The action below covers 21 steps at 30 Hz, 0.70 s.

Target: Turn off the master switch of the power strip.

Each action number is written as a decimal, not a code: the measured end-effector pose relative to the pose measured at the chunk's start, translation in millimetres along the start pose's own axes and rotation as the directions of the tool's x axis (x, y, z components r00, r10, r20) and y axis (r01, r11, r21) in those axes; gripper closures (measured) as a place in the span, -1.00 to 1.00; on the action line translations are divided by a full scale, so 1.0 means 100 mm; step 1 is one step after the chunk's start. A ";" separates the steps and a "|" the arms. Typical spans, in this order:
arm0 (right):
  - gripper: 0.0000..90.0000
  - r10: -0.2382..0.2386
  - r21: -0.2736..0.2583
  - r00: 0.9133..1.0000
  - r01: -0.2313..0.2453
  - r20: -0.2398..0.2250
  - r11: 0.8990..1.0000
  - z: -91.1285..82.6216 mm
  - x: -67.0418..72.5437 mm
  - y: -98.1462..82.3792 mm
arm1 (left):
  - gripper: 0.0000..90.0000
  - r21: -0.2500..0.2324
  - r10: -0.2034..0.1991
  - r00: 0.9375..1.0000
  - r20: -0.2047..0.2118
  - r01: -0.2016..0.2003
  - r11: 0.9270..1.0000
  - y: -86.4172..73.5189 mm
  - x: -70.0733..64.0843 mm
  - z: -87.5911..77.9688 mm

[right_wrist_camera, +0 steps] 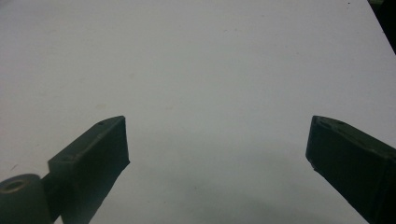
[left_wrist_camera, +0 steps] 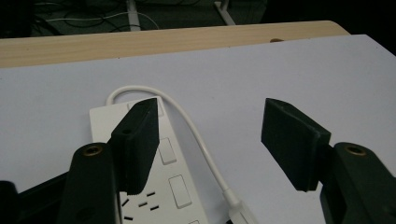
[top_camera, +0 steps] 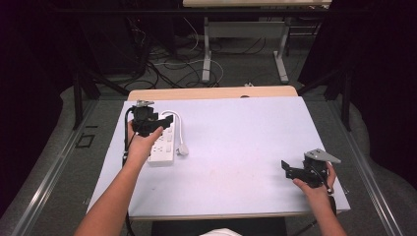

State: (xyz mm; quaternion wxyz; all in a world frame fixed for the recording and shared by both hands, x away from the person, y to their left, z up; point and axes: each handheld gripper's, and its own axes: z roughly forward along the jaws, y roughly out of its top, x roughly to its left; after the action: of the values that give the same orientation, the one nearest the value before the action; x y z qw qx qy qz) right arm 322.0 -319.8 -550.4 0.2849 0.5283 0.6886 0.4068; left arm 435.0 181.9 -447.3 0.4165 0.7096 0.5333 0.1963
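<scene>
Your table (top_camera: 236, 147) is a broad pale sheet laid over a wooden top, whose wood shows as a strip along the far edge (left_wrist_camera: 140, 44). Past that edge the floor is strewn with loose cables (top_camera: 167, 69) around the metal legs of another table (top_camera: 206, 49), and dark frame posts stand at both sides.

Most of the sheet lies bare: the whole middle and right half give you free room, and the near edge runs between your two forearms.

The white power strip (top_camera: 163, 142) lies flat near the left edge of the table, its length running away from you. Its white cable (left_wrist_camera: 196, 135) loops out from the far end and curves back down the strip's right side to the plug (top_camera: 183, 150), which lies on the sheet just beside the strip.

Your left gripper (left_wrist_camera: 210, 140) hovers over the far half of the strip with its jaws moderately apart and nothing between them; the cable passes below the gap.

Your right gripper (right_wrist_camera: 219, 154) sits near the right front corner, well apart from the strip, jaws spread wide over bare sheet, close to the right edge
</scene>
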 end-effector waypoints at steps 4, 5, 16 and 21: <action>-0.88 0.000 0.002 1.000 0.000 -0.001 1.000 0.00 0.00 0.00 | -0.17 0.009 -0.007 1.000 -0.007 0.008 1.000 0.05 0.00 0.06; -0.88 0.000 0.002 1.000 0.000 -0.001 1.000 0.00 0.00 0.00 | -0.16 0.024 -0.003 1.000 -0.008 0.004 1.000 0.06 0.00 0.07; -0.88 -0.003 0.008 1.000 0.003 -0.014 1.000 0.01 0.00 -0.01 | -0.08 0.058 0.000 0.999 -0.041 0.003 0.998 0.21 -0.01 0.22; -0.88 0.004 0.012 1.000 -0.004 -0.014 1.000 0.01 0.00 -0.01 | 0.00 0.057 0.003 0.998 -0.055 0.000 0.998 0.28 -0.03 0.26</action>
State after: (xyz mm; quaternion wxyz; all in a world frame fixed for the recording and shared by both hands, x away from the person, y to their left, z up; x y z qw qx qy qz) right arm 322.6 -319.4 -551.9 0.2759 0.5286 0.6921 0.4068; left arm 469.4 166.6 -439.4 0.3809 0.7161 0.5494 0.2008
